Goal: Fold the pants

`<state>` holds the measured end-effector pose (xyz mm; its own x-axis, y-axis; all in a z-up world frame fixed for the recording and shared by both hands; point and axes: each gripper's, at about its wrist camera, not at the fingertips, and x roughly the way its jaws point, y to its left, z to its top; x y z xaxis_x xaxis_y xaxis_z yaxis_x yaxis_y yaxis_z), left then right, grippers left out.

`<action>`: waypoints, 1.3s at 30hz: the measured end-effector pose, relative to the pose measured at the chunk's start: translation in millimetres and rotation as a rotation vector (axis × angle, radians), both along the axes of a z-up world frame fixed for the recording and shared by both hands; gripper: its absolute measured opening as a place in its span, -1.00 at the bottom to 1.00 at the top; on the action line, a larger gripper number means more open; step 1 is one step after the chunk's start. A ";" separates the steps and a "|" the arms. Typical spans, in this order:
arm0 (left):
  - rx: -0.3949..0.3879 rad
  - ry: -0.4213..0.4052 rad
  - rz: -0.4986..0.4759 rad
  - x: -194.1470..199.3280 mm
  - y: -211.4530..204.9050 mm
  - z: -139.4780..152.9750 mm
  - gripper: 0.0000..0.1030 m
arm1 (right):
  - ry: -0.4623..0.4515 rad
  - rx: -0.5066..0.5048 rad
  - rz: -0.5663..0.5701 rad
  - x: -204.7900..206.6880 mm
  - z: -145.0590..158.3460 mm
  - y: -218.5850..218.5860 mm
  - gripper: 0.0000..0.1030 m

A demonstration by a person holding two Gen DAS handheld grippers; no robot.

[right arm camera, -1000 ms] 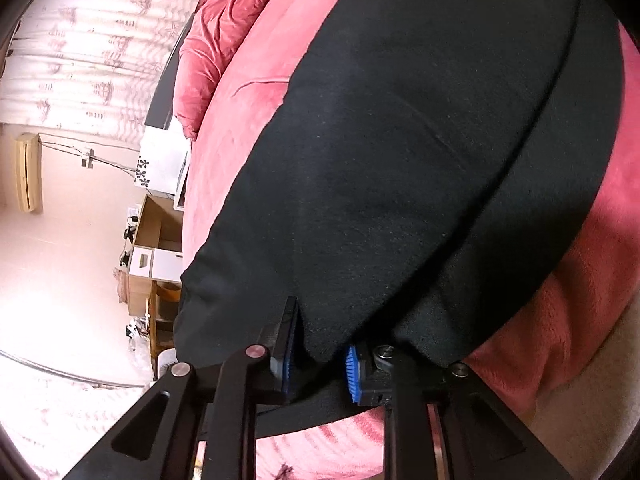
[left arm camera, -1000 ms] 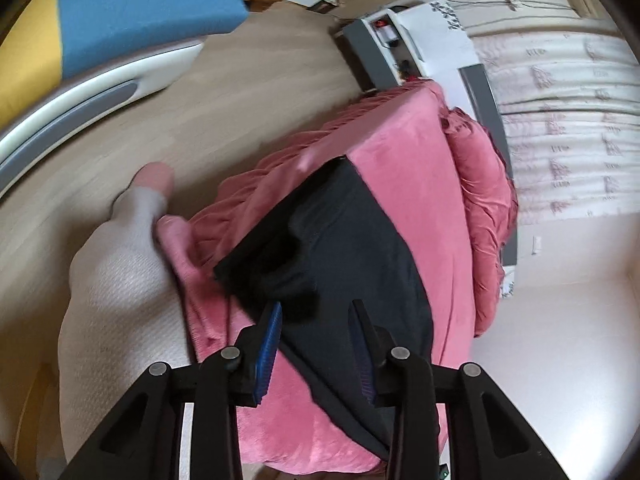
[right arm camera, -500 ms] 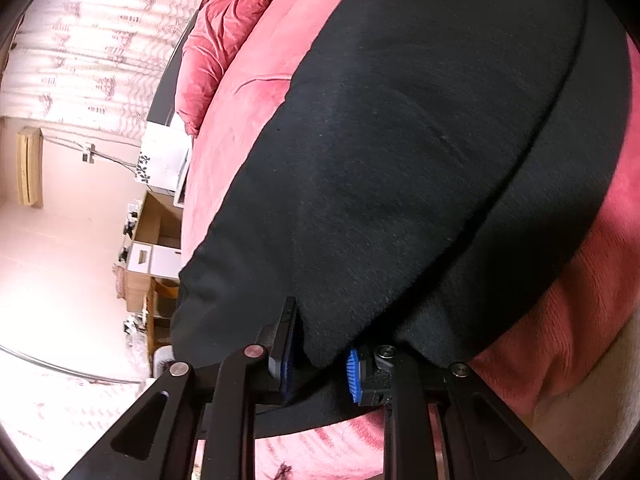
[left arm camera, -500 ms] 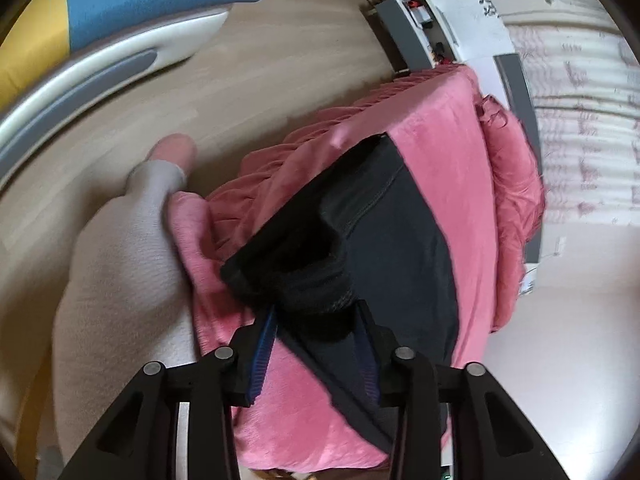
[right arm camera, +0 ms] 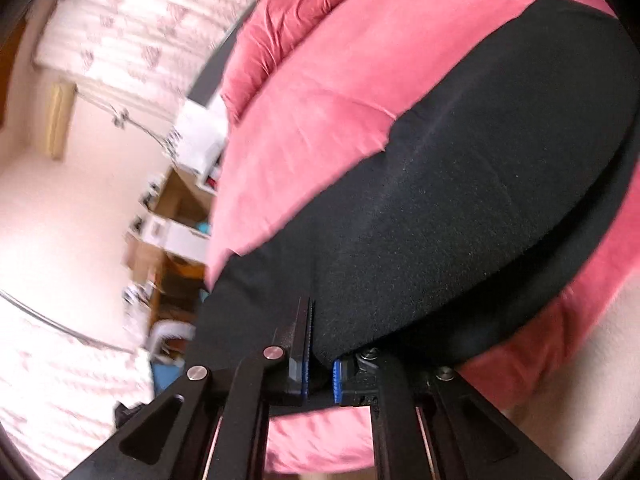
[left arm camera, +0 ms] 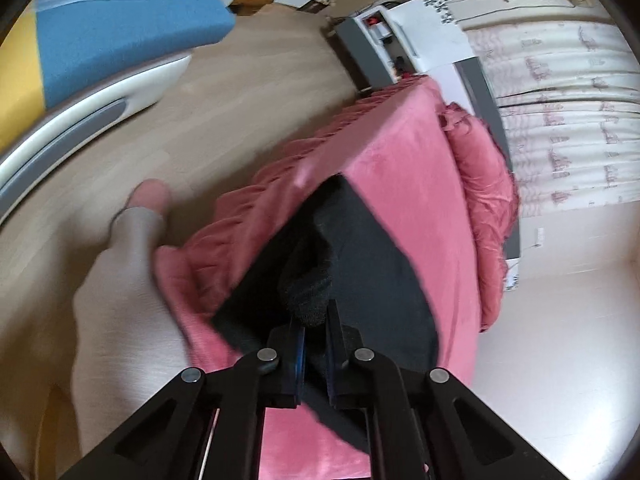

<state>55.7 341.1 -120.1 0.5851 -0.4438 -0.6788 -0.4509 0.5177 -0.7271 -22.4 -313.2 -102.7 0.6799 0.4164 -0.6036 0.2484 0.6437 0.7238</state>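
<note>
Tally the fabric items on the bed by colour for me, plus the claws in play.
Black pants: 1
Pink bed cover: 1
Pink bunched duvet: 1
Claws, left claw and right claw, both shut on the pants: 2
Total: 5

A home bedroom. A bed [left arm camera: 404, 168] with a pink cover stands on a wood floor [left arm camera: 240, 112], beside patterned curtains [left arm camera: 568, 120]. Cardboard boxes [right arm camera: 180, 216] crowd one wall.
</note>
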 end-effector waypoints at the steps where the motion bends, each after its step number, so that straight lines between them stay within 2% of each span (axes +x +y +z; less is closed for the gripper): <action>1: 0.006 0.018 -0.006 -1.3 -0.8 -8.2 -0.85 | 0.030 -0.023 0.004 -0.3 -9.1 1.7 -0.84; 3: 0.035 0.058 -0.025 -2.5 -4.7 -27.2 -0.85 | 0.091 0.013 -0.004 0.8 -34.3 -0.1 -0.84; 6: 0.049 0.048 -0.011 -7.5 -8.4 -36.0 -0.76 | 0.145 0.081 -0.028 0.0 -64.4 -5.3 -0.84; 9: 0.108 0.035 0.014 -13.2 -8.7 -27.9 -0.57 | 0.124 0.082 -0.028 -0.9 -62.7 -8.6 -0.82; 11: 0.163 0.023 0.067 -22.0 -8.5 -17.5 -0.54 | 0.119 0.073 -0.021 -0.6 -63.2 -8.8 -0.80; 13: 0.224 -0.057 0.150 -35.4 -11.1 4.1 -0.54 | 0.101 0.096 -0.028 -4.1 -62.0 -11.0 -0.75; 15: 0.305 -0.145 0.171 -40.8 -23.0 27.9 -0.51 | 0.073 0.112 -0.060 -5.8 -59.7 -18.7 -0.60; 17: 0.355 -0.224 0.118 -34.9 -41.7 46.3 -0.45 | 0.049 0.112 -0.093 -7.5 -56.8 -30.1 -0.48; 19: 0.384 -0.283 -0.010 -17.0 -73.0 58.0 -0.43 | 0.032 0.108 -0.124 -7.0 -51.7 -44.8 -0.46; 24: 0.364 -0.299 -0.265 27.8 -148.7 48.4 -0.43 | -0.015 0.078 -0.244 -11.6 -41.2 -100.7 -0.45; 25: 0.373 -0.296 -0.330 37.1 -168.9 42.7 -0.43 | -0.021 0.069 -0.261 -12.5 -40.1 -109.0 -0.45; 29: 0.448 -0.276 -0.483 57.5 -222.7 25.2 -0.43 | -0.033 0.039 -0.373 -20.4 -35.5 -168.1 -0.45; 32: 0.487 -0.227 -0.528 65.0 -243.5 7.9 -0.43 | -0.039 0.053 -0.467 -27.6 -38.4 -214.9 -0.45; 36: 0.487 -0.161 -0.532 69.0 -248.4 -11.6 -0.44 | -0.041 0.113 -0.582 -40.0 -46.8 -264.4 -0.47; 37: 0.483 -0.163 -0.526 68.3 -248.0 -11.2 -0.43 | -0.050 0.144 -0.585 -41.8 -47.8 -274.7 -0.57; 38: 0.481 -0.164 -0.521 68.4 -247.7 -10.9 -0.43 | -0.051 0.151 -0.584 -43.8 -46.1 -282.2 -0.86; 39: 0.493 -0.164 -0.519 70.0 -247.8 -9.8 -0.43 | -0.053 0.127 -0.586 -43.6 -40.4 -280.9 -0.86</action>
<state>125.7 93.2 -129.9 0.4936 -0.3572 -0.7929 0.0353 0.9192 -0.3921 -66.0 -594.1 -143.0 0.8459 0.0302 -0.5325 0.4970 0.3180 0.8074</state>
